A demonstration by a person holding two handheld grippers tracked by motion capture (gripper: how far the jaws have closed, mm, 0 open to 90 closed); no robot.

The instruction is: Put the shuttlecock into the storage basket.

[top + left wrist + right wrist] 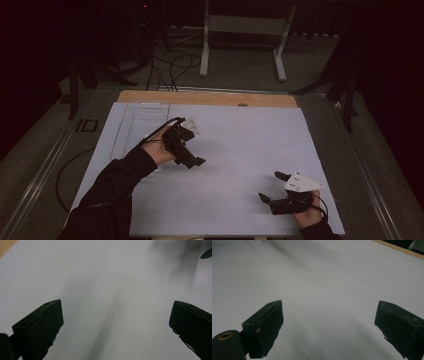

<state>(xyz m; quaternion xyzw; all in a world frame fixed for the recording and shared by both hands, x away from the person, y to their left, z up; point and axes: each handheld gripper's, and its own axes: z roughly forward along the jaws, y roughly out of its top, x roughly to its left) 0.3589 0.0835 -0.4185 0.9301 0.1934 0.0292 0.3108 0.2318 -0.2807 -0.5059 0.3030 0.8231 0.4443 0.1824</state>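
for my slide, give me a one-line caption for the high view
Two hand-held grippers, left gripper and right gripper, hover open over a white table sheet near a clear tray.

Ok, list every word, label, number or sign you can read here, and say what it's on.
None can be read. The white sheet, the clear tray, the left gripper and the right gripper show no lettering; both stand open with nothing between the jaws.

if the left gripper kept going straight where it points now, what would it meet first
Probably the white sheet covering the table: the left gripper has open, empty jaws angled down at bare sheet. The right gripper sits farther off, though depth is hard to judge.
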